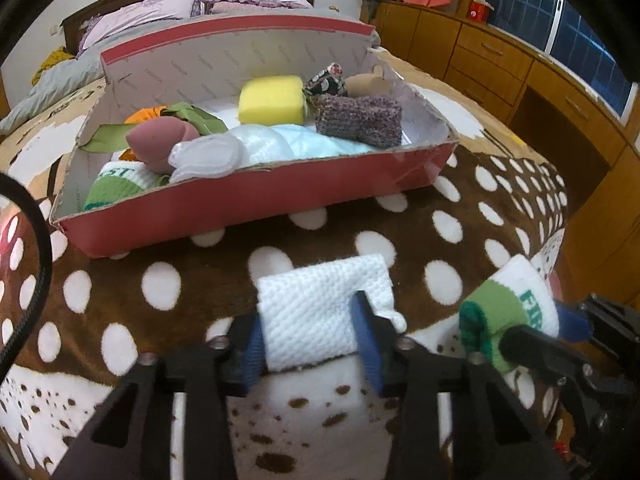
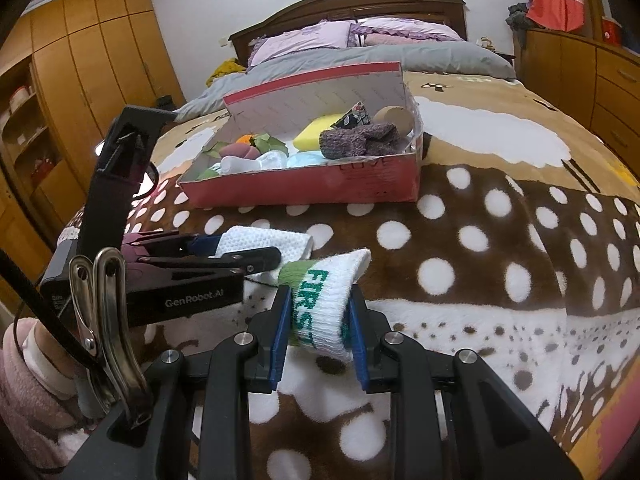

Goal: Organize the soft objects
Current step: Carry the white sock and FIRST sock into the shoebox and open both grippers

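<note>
Spotted brown fleece blanket covers the bed where I work, and near its front edge sit the two pieces I am handling. A folded white cloth lies between the pads of my left gripper; the jaws stand narrow around it and the blue pads press its two sides. Just to its right, my right gripper is clamped on a rolled white-and-green sock, its green lettering facing up, its long axis running away from me toward the red cardboard box. That box sits farther back on the blanket, lid raised behind it, already holding a yellow sponge, a purple knitted roll and a matching green-banded sock at its near left corner. Both pieces point straight ahead at the box, so I judge the coming move is a lift and carry forward; my left hand looks nearer the box's open middle.
</note>
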Available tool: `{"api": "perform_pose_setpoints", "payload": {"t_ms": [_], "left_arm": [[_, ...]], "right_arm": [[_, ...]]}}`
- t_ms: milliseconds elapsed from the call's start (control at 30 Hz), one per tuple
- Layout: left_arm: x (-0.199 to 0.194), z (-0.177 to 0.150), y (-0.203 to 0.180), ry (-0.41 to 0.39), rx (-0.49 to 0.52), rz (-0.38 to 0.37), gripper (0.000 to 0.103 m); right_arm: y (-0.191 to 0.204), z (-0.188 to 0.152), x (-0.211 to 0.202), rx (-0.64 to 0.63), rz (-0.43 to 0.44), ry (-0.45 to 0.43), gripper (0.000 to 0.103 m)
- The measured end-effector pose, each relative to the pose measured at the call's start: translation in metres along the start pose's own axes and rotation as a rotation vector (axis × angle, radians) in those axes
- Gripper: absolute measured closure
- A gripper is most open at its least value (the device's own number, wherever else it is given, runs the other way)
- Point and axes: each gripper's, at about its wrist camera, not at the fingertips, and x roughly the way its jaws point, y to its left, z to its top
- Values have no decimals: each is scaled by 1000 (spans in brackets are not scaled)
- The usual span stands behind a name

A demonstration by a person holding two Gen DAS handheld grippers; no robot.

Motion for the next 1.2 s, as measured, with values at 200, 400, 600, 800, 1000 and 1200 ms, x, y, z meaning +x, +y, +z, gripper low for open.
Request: {"api": "perform_pose_setpoints", "payload": {"t_ms": [200,400,600,800,1000,1200], "left_arm": [[-8,0,7,-10,-24,-22,79],[-20,0,9,-28,-34,-44,85],[-47,7,9,-87,-44,-64,85],[-72,25,13,-169,-42,-38,85],[-84,46,24,-227,-56,8,85],[-84,66,37,-260,-80,44,85]], "right_arm": [[1,-1,-1,-1,-6,-8,75],[-2,0,-5,6,-15,-12,75],[0,7,-9,-8,-20,-21,75],[4,21,-14,-40,-19,-54,75],[11,39,-13,-85,-19,-80,75],[21,59,-6,-130,-8,-106,75]]}}
